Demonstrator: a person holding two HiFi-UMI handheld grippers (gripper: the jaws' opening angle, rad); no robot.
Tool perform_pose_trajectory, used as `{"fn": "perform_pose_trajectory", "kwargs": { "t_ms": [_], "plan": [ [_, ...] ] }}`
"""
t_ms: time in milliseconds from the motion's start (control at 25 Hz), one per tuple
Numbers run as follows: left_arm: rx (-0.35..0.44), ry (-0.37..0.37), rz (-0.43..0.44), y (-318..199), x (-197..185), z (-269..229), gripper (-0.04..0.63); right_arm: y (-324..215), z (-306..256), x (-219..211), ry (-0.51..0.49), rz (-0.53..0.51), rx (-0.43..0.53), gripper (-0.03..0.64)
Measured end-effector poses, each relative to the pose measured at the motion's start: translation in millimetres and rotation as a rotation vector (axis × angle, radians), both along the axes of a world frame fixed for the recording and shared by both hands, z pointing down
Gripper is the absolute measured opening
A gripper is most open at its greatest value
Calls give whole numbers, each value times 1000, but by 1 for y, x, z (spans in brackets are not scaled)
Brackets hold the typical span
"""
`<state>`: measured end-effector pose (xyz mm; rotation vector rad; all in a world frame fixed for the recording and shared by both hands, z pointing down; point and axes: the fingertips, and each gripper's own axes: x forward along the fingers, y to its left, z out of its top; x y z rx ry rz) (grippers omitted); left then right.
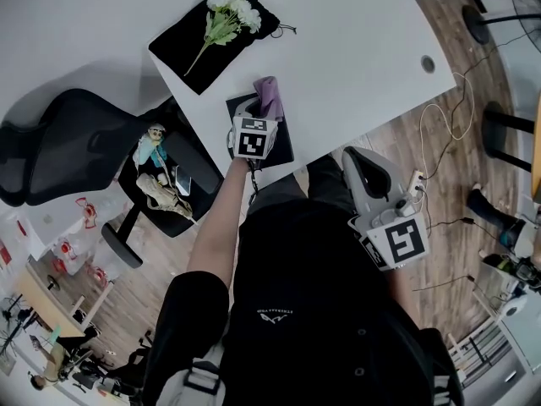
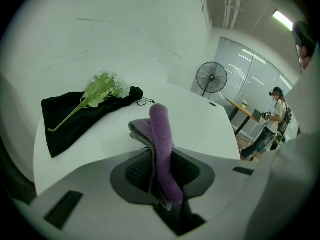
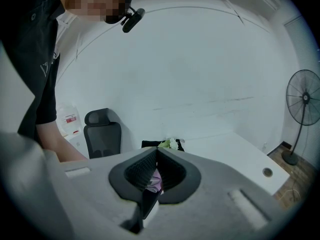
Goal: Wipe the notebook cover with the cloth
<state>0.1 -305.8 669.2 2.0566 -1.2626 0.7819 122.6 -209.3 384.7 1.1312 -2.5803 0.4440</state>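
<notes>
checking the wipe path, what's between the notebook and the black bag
Only bare table lies between notebook and bag, shown in the head view.

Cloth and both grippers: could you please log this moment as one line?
left gripper: shut on cloth | over notebook | right gripper: shut, off table

No legible text, small white print on black shirt (image 1: 296, 260) too tiny to read

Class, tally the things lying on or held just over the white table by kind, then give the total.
Notebook: 1
Purple cloth: 1
Flower bunch: 1
Black bag: 1
Total: 4
</notes>
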Motion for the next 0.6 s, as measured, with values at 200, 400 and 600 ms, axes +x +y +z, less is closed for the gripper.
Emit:
{"fn": "perform_pose_trajectory", "kwargs": {
  "t_ms": [200, 400, 600],
  "plan": [
    [-5, 28, -34, -2, -3, -1, 87, -2, -1, -7, -2, -18, 4, 5],
    [-29, 64, -73, 0, -6, 1, 87, -1, -1, -9, 2, -28, 8, 5],
    [-31, 64, -58, 1, -7, 2, 89, 3, -1, -14, 5, -33, 4, 5]
  ]
}}
